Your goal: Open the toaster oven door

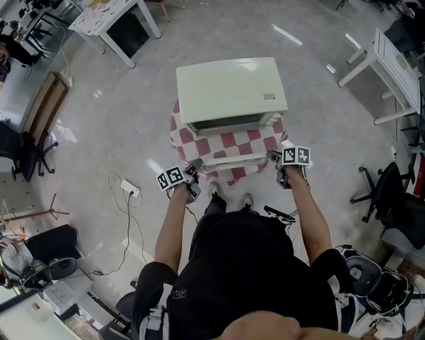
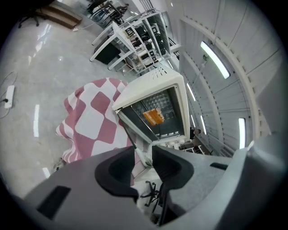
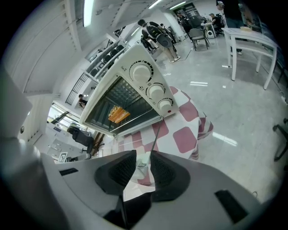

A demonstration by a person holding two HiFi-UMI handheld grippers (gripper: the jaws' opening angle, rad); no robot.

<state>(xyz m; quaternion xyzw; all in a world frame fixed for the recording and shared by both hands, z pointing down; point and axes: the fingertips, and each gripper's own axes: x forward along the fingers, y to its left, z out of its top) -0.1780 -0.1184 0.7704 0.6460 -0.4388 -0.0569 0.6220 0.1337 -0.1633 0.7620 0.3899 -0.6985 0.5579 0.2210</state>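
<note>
A cream toaster oven stands on a small table under a red and white checked cloth. Its glass door is swung down toward me, roughly level, with the white door handle along its near edge. My left gripper holds the handle's left end, and my right gripper holds the right end. In the left gripper view the gripper has its pads against the white handle. The right gripper is likewise shut on the handle's end. Something orange sits inside the oven.
White tables stand at the far left and at the right. Office chairs are to my right. A power strip with its cable lies on the grey floor to my left. My shoes are close to the table.
</note>
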